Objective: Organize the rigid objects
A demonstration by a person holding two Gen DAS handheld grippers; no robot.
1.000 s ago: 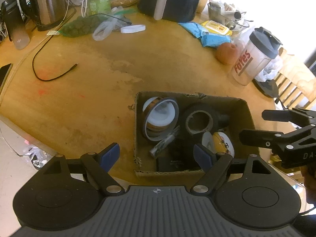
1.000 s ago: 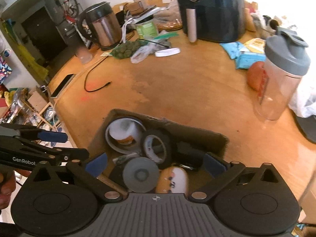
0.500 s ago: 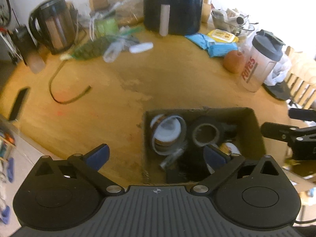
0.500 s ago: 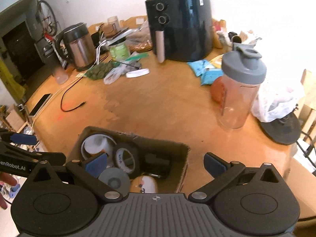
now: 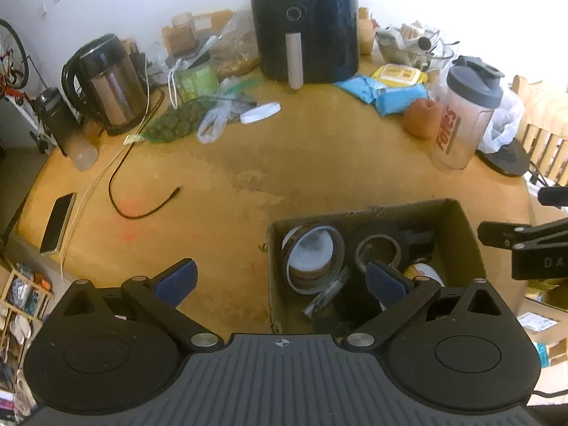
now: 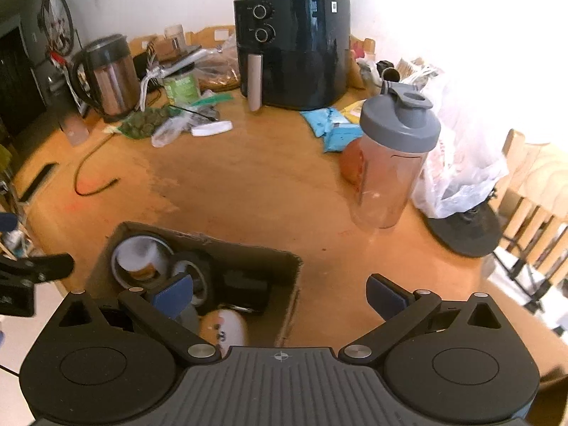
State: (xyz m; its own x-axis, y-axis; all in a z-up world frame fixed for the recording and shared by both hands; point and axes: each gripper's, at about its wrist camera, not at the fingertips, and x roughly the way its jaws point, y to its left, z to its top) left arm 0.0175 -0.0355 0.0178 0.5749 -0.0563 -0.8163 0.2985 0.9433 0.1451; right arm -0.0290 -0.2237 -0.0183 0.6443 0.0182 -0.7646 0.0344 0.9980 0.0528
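With jaws apart and empty, our left gripper [image 5: 280, 278] and right gripper [image 6: 278, 293] hover above the near cardboard box [image 5: 461, 234] of tape rolls [image 5: 312, 259], where careless reaching could tip the right-hand shaker bottle [image 6: 394, 163].

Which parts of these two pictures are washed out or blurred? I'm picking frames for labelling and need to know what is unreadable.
Left wrist view: the top right corner is blown out to white behind the clear shaker bottle with the grey lid; the round wooden table looks slightly soft. Right wrist view: glare whitens the right side above the white plastic bag; the steel electric kettle is smeared. Both views bend straight lines at the edges.
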